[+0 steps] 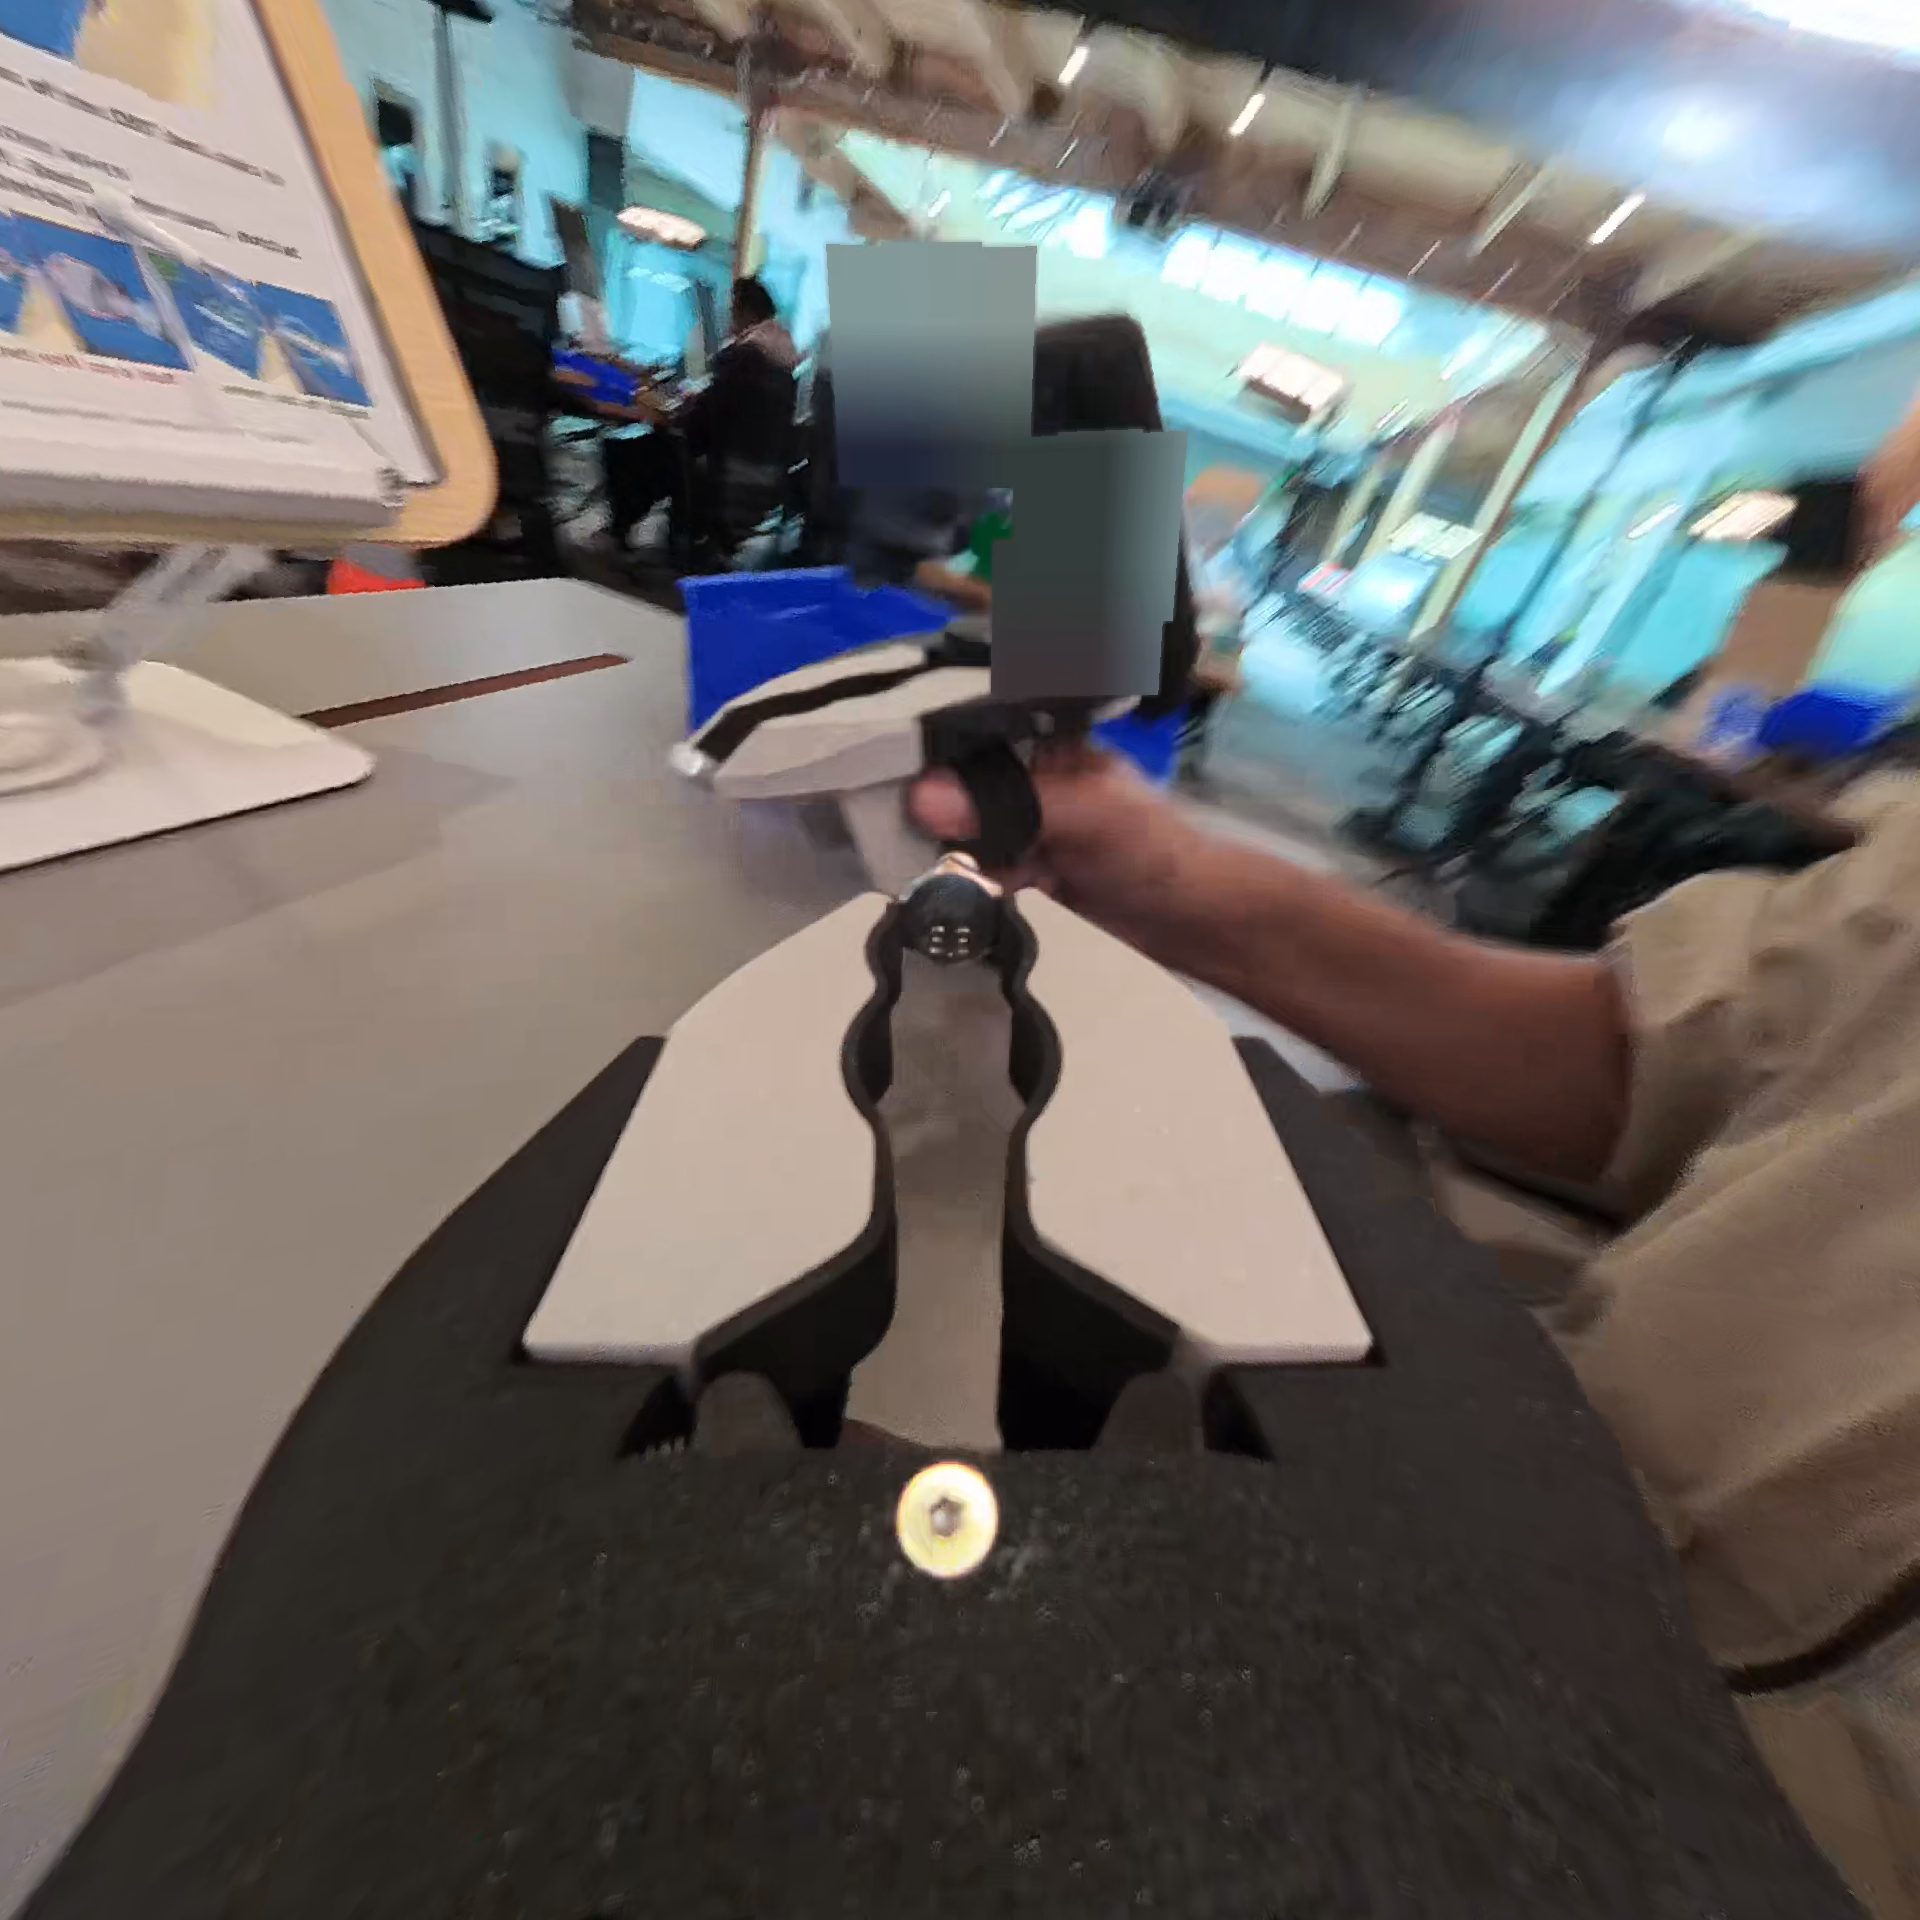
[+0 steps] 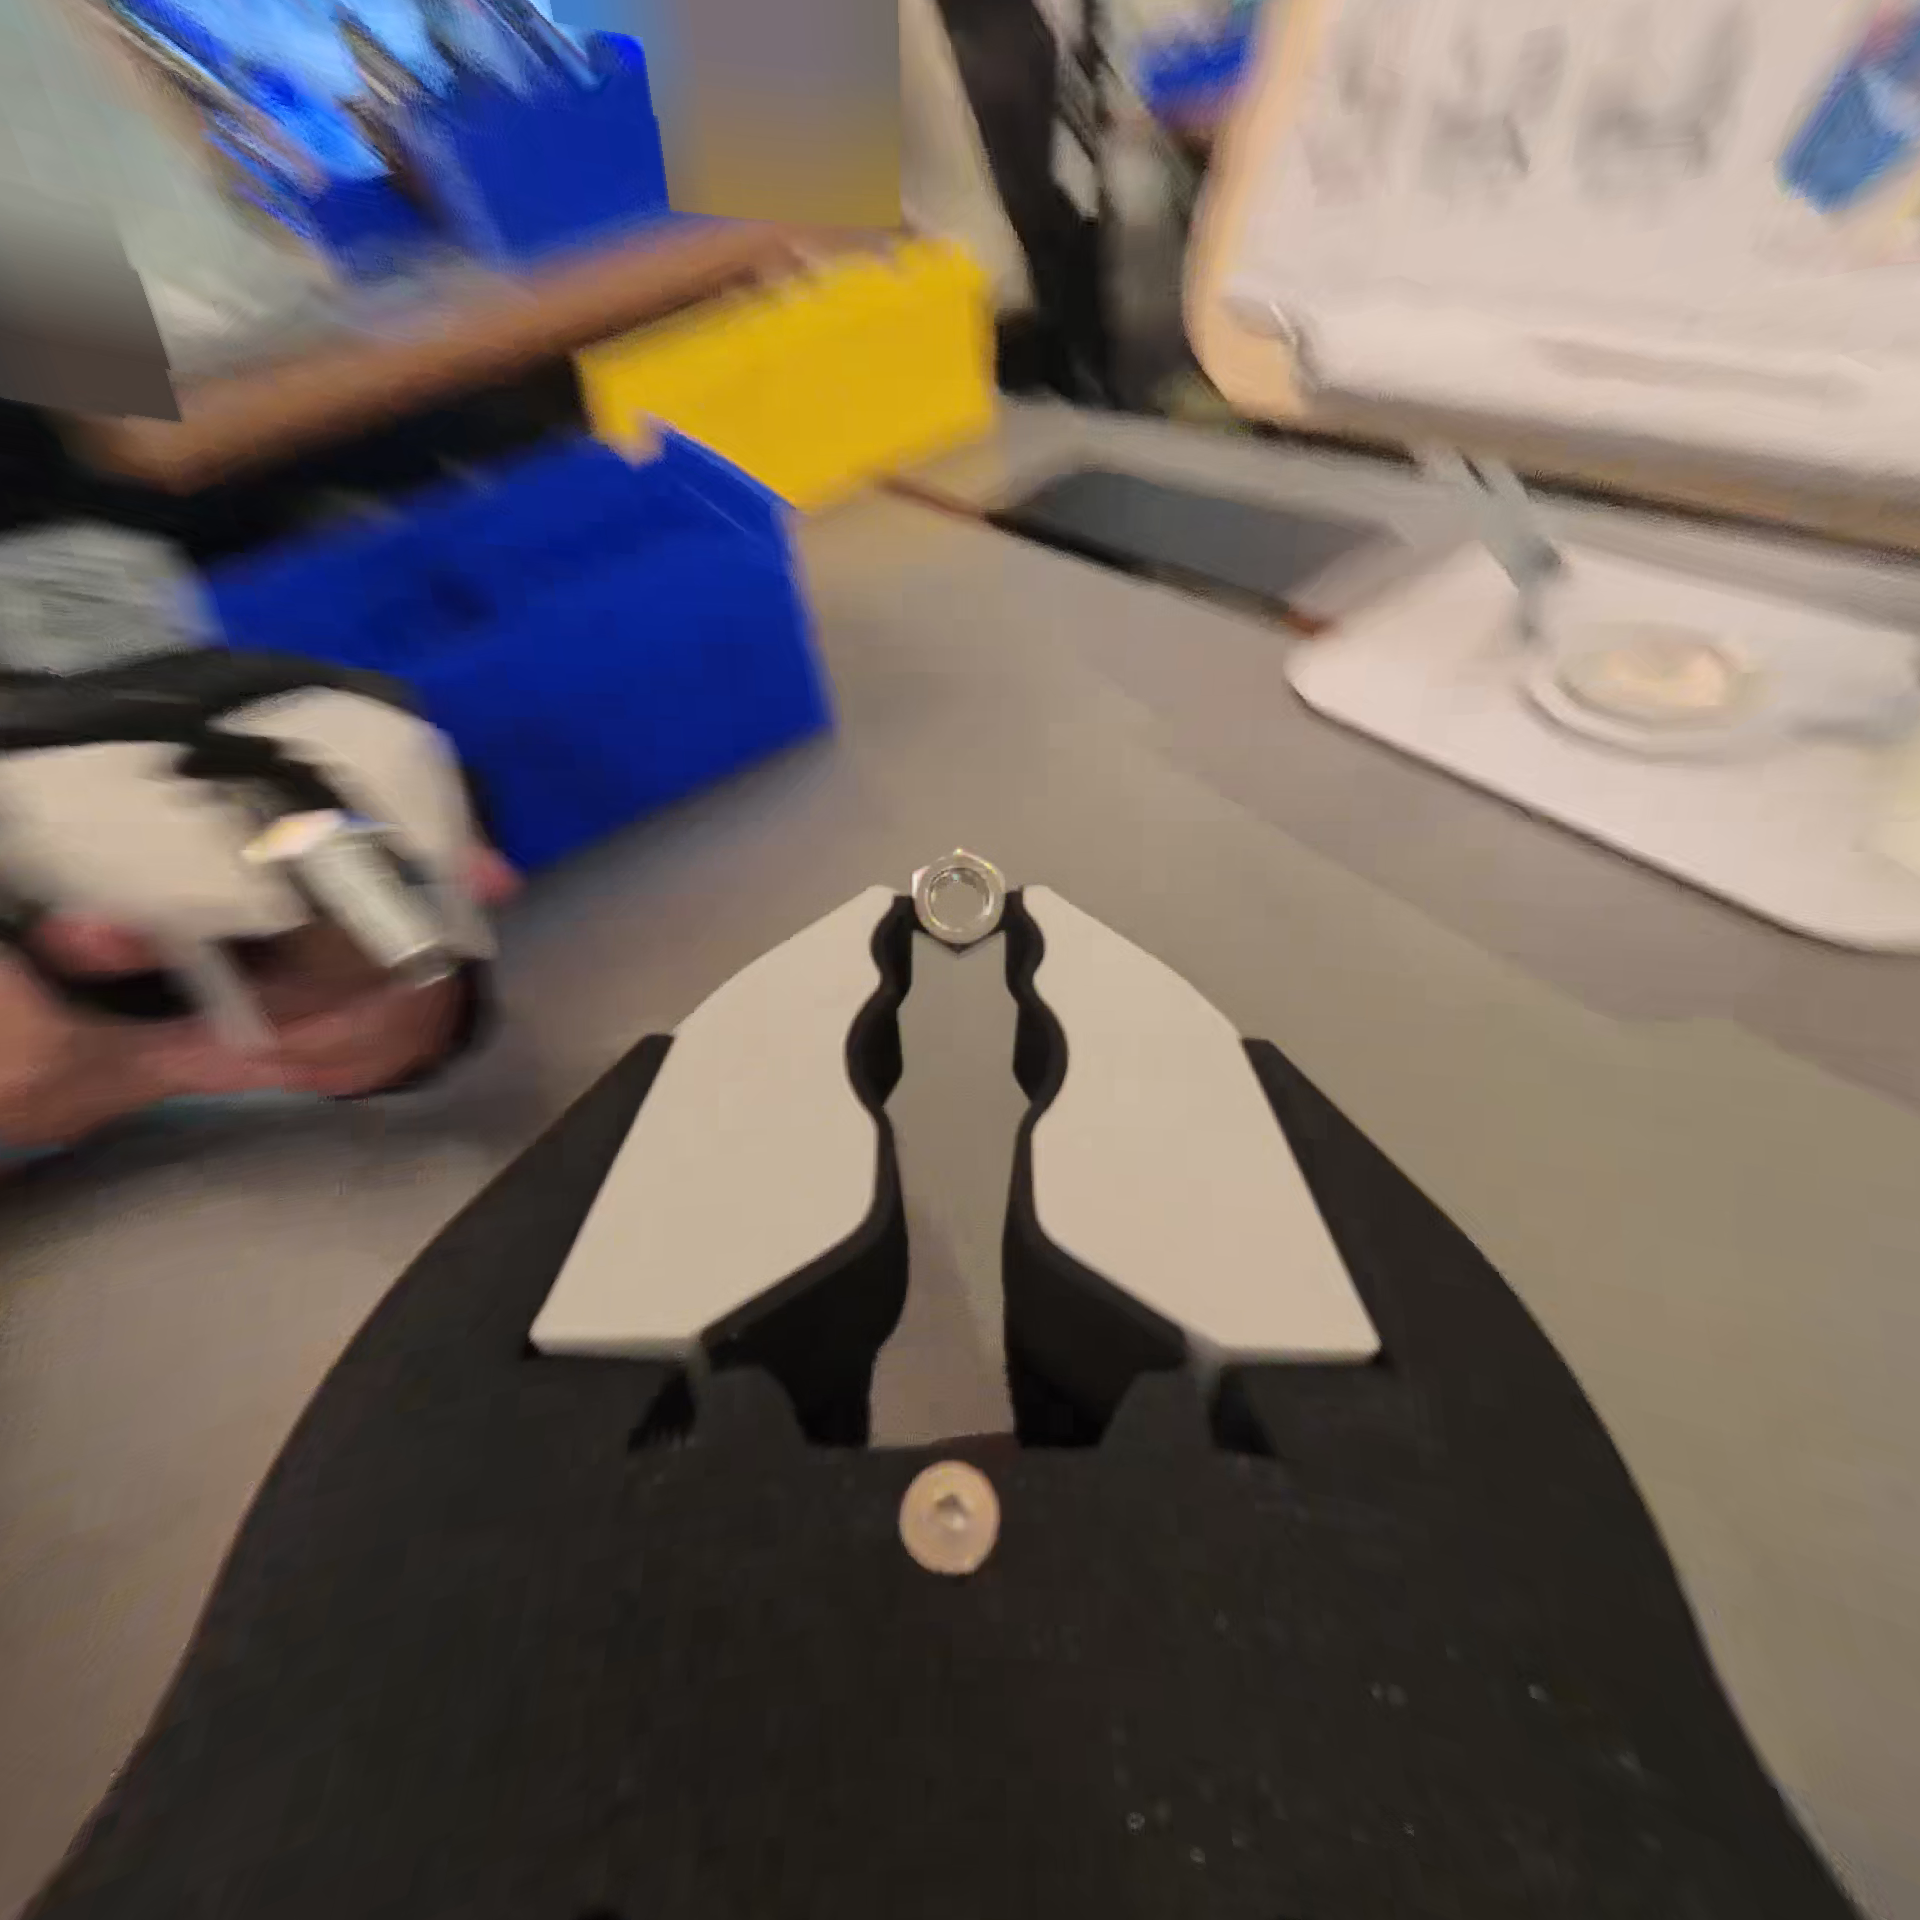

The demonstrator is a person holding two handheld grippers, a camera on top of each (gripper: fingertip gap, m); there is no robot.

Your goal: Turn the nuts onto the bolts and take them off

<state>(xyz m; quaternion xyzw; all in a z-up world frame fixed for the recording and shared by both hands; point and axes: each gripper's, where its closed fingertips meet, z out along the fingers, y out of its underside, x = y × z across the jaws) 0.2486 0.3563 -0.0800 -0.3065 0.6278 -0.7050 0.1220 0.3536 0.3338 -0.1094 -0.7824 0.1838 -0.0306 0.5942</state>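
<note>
Nut (image 2: 958, 900) sits pinched in the right tongs (image 2: 958, 906); left tongs (image 1: 948, 928) clamp a bolt (image 1: 948, 932).

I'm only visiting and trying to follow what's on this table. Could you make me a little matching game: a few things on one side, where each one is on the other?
Things:
1. bolt
2. nut
3. yellow bin
4. document stand

Places:
A. atop the blue bin
B. in the left gripper
C. on the table, far right
D. in the right gripper

Pairs: 1-B, 2-D, 3-A, 4-C
</note>
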